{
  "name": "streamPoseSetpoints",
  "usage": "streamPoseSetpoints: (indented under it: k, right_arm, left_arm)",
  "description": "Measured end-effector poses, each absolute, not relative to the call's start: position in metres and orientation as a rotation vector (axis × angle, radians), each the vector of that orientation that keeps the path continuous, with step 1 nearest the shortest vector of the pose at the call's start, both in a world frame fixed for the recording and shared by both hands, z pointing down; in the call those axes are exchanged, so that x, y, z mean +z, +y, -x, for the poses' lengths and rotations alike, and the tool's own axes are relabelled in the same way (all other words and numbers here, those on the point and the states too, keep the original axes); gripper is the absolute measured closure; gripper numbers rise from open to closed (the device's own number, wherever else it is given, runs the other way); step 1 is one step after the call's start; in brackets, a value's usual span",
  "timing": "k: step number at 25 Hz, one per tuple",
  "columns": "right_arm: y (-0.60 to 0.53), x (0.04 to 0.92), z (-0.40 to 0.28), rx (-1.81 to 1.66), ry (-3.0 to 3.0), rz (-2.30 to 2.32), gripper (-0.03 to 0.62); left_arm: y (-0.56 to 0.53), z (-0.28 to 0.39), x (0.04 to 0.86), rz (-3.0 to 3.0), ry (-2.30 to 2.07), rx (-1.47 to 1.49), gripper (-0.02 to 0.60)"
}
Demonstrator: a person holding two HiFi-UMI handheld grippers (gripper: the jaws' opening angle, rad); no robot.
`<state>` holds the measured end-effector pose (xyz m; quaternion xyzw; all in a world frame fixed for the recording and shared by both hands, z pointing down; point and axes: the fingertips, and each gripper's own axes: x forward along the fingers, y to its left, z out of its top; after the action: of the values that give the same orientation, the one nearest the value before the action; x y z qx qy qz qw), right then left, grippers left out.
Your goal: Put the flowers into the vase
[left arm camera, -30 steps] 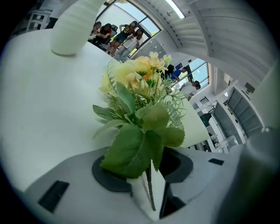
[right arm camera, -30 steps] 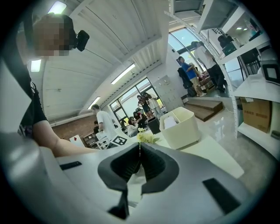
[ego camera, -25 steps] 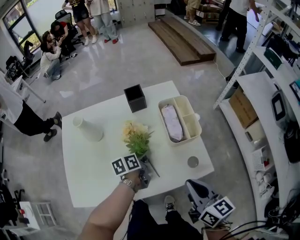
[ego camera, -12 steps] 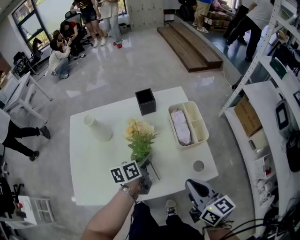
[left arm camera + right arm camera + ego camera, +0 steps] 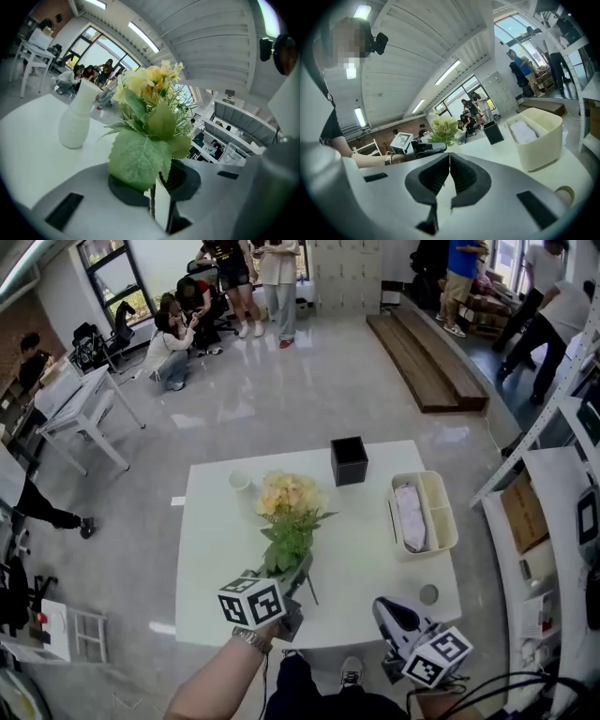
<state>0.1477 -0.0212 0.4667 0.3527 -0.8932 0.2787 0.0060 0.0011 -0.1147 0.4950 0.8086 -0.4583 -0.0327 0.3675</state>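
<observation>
Two grippers at the near table edge: right gripper (image 5: 450, 171) jaws pressed together on nothing, left gripper (image 5: 294, 607) clamped on the stems of the one flower bunch (image 5: 289, 521), held over the white table (image 5: 220, 563). Beyond: one small roll (image 5: 428, 594), one cream tray (image 5: 451, 521), one white vase (image 5: 240, 481) left of the blossoms and apart from them, one black box (image 5: 349, 460)

A: L tongs (image 5: 294, 594), status?
B: Over near edge of worktop (image 5: 366, 559), marker cube facing up. Bare forearm (image 5: 220, 679) reaches in from below the near edge. Jaws pinched on stem of flowers (image 5: 291, 521).
A: And R tongs (image 5: 384, 610)?
B: At near edge too, twd near-right corner, tips pointing in across the worktop. Jaws pressed together, nothing btw them.
</observation>
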Motion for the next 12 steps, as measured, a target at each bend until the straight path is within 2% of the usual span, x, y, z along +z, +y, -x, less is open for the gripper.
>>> streamPoseSetpoints:
  k: [12]
  right_arm:
    - [-0.074, 0.450, -0.031, 0.662, -2.888, -0.792, 0.588]
  left_arm:
    - [-0.098, 0.129, 0.408, -2.210, -1.459, -0.165, 0.531]
